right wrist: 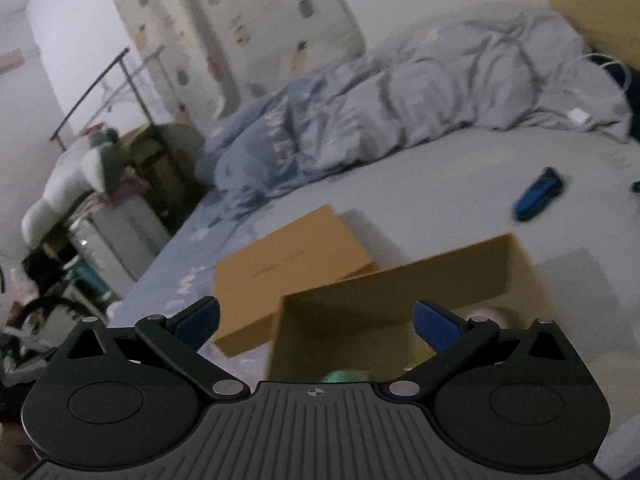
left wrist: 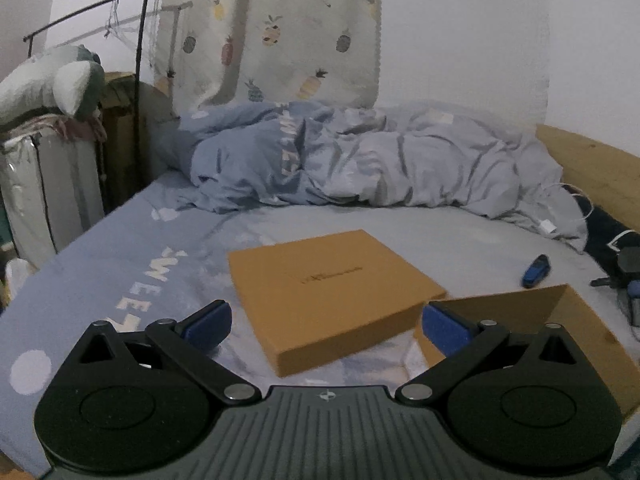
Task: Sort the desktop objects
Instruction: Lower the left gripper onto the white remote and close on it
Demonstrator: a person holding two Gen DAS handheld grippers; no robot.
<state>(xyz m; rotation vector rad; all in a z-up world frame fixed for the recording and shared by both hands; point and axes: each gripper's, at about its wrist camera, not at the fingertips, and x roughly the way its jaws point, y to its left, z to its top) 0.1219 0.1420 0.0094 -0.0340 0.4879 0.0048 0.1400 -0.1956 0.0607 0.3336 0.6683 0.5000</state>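
Dim bedroom — pineapple curtain (left wrist: 272, 32) (white walls), rumpled duvet (left wrist: 360, 160)

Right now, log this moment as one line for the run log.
left gripper: open, empty | right gripper: open, empty, over open box | flat box: on bed | blue object: on sheet, untouched

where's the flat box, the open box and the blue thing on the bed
flat box (left wrist: 320, 280): left wrist view, middle of its top face
open box (right wrist: 400, 284): right wrist view, its far wall
blue thing (left wrist: 536, 271): left wrist view, middle of its body
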